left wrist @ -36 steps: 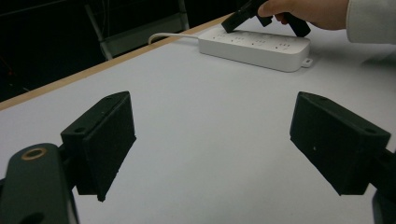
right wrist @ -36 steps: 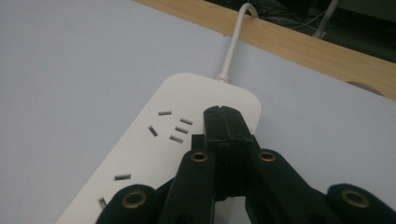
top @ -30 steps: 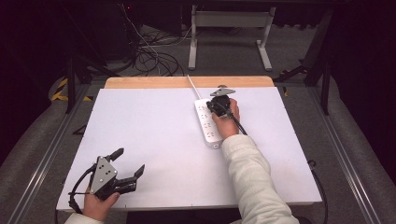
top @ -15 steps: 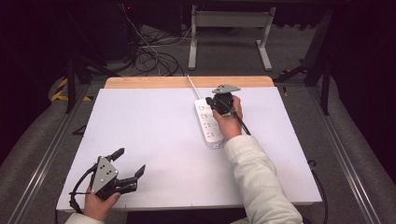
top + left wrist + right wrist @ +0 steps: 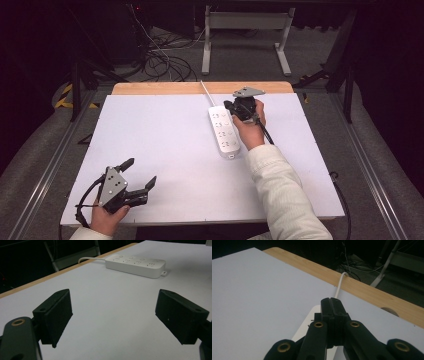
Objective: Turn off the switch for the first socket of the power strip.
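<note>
A: Change since half a second back?
B: Little. Right tongs (image 5: pixel 235 108) have crept slightly toward 12 o'clock along the power strip (image 5: pixel 224 132). Left tongs (image 5: pixel 139 176) unmoved.

A: Right tongs, state?
B: Jaws pressed together, nothing visibly between them. In the right gripper view the closed tips (image 5: pixel 333 305) sit over the strip's far end (image 5: pixel 308 322), pointing toward the white cord (image 5: pixel 338 286). Touching the strip or just above it: cannot tell.

A: Left tongs?
B: Jaws wide apart, empty, bare counter between them in the left gripper view (image 5: pixel 113 322). Held low at about 7 o'clock on the counter (image 5: pixel 165 135), well apart from the strip.

A: Where's the strip?
B: About 1 o'clock from counter centre, lying flat, long axis running roughly 12 to 6. Cord leaves its far end and runs over the wooden edge (image 5: pixel 160 88) at 12 o'clock. The right hand (image 5: pixel 250 127) rests just beside its 3 o'clock side, white sleeve (image 5: pixel 282 195) trailing toward 5 o'clock.

A: Beyond the counter?
B: Dark floor, a tangle of cables (image 5: pixel 162 60) at 11 o'clock, a pale metal stand (image 5: pixel 245 30) at 12.
</note>
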A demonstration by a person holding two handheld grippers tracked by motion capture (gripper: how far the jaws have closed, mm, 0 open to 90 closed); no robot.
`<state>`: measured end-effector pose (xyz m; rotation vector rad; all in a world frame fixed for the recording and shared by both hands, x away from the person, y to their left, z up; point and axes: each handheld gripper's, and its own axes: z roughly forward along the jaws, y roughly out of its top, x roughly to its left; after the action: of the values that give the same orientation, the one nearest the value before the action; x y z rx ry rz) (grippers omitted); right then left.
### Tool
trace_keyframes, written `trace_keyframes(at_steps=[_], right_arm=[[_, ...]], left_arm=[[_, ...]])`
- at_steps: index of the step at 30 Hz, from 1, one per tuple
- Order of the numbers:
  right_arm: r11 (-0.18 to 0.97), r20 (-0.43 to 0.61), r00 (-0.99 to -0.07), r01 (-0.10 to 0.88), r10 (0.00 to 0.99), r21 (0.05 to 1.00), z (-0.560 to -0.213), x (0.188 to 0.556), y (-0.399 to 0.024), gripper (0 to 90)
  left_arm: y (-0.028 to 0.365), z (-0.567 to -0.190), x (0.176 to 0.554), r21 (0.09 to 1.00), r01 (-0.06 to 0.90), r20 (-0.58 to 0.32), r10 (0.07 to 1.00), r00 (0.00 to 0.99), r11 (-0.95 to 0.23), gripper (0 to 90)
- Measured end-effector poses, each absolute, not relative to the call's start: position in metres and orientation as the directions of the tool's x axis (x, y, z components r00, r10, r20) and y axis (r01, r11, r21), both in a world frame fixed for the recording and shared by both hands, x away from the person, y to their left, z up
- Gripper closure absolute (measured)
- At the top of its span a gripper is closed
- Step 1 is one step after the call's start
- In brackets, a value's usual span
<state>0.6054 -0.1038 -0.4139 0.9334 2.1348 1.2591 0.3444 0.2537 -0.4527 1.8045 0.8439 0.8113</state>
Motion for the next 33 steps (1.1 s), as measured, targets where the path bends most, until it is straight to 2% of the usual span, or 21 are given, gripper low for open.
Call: trace_keyframes(at_steps=[8, 9, 10, 11, 12, 14, 18, 26, 33], right_arm=[[0.351, -0.072, -0.666, 0.296, 0.743, 0.889, -0.409, 0.6, -0.106, 90.0], [0.348, -0.069, -0.67, 0.292, 0.739, 0.891, -0.408, 0.6, -0.107, 86.9], [0.341, -0.061, -0.67, 0.295, 0.74, 0.892, -0.407, 0.599, -0.107, 80.3], [0.341, -0.061, -0.67, 0.295, 0.74, 0.892, -0.407, 0.599, -0.107, 80.3], [0.336, -0.061, -0.668, 0.291, 0.742, 0.896, -0.404, 0.596, -0.107, 66.1], [0.335, -0.062, -0.672, 0.284, 0.738, 0.898, -0.401, 0.592, -0.107, 56.1], [0.323, -0.055, -0.68, 0.275, 0.731, 0.906, -0.392, 0.581, -0.112, 43.8], [0.31, -0.046, -0.693, 0.26, 0.719, 0.915, -0.377, 0.549, -0.127, 35.3], [0.321, -0.041, -0.709, 0.266, 0.704, 0.909, -0.376, 0.529, -0.141, 33.1]], left_arm=[[0.254, -0.452, 0.345, 0.928, 0.19, 0.174, 0.821, 0.543, -0.322, 14.4], [0.254, -0.452, 0.345, 0.927, 0.19, 0.174, 0.821, 0.543, -0.322, 14.4], [0.253, -0.452, 0.345, 0.928, 0.192, 0.172, 0.822, 0.543, -0.321, 14.4], [0.253, -0.452, 0.345, 0.928, 0.192, 0.172, 0.822, 0.543, -0.321, 14.4], [0.253, -0.453, 0.345, 0.929, 0.193, 0.167, 0.823, 0.543, -0.317, 14.4], [0.254, -0.453, 0.345, 0.929, 0.196, 0.163, 0.824, 0.542, -0.313, 14.4], [0.253, -0.453, 0.345, 0.931, 0.194, 0.162, 0.824, 0.542, -0.31, 14.4], [0.253, -0.453, 0.346, 0.929, 0.193, 0.167, 0.824, 0.541, -0.315, 14.3], [0.252, -0.453, 0.345, 0.926, 0.192, 0.175, 0.821, 0.544, -0.324, 14.3]])
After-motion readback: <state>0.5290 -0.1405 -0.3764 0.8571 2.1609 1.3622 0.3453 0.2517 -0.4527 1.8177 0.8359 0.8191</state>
